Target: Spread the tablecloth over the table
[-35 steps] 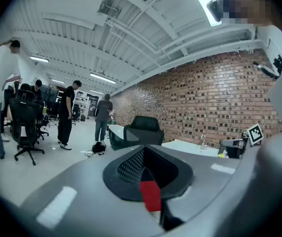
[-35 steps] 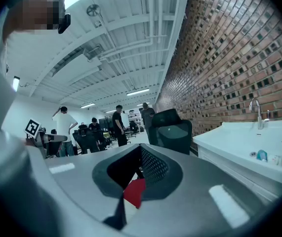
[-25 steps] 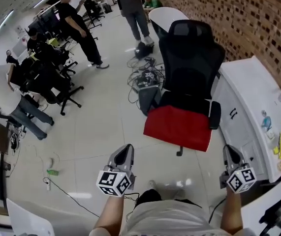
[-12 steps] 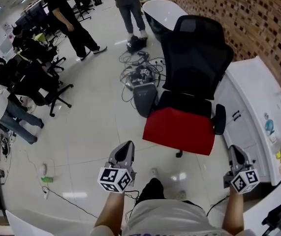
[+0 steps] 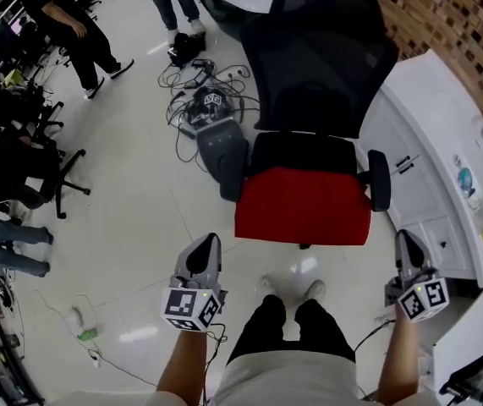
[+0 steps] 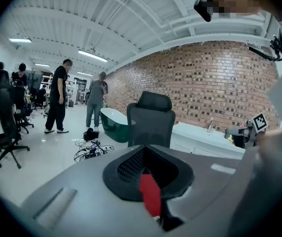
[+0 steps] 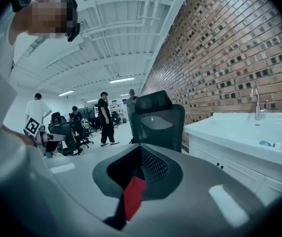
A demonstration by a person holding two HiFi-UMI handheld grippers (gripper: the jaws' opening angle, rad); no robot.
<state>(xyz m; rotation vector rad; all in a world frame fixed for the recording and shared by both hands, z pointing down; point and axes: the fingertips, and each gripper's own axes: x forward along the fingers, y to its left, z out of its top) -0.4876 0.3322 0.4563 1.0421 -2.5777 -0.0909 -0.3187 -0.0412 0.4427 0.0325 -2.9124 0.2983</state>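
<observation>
A red cloth (image 5: 304,205) lies folded over the seat of a black office chair (image 5: 317,57), straight ahead of me. My left gripper (image 5: 205,245) is shut and empty, held over the floor just short of the seat's left front corner. My right gripper (image 5: 407,242) is also shut and empty, to the right of the seat's front edge. In the left gripper view the shut left gripper (image 6: 148,169) points at the chair (image 6: 150,117), with a red sliver of cloth (image 6: 149,194) showing between the jaws. The right gripper view shows the same over the right gripper (image 7: 138,174).
A white counter (image 5: 431,134) with a sink and small items runs along the brick wall on the right. A grey box (image 5: 222,155) and tangled cables (image 5: 203,100) lie left of the chair. Several people and office chairs (image 5: 21,159) fill the far left. My feet (image 5: 288,288) stand before the chair.
I have stepped closer to the chair, which now sits larger and centred between the grippers. Both grippers moved forward with me and stayed shut.
</observation>
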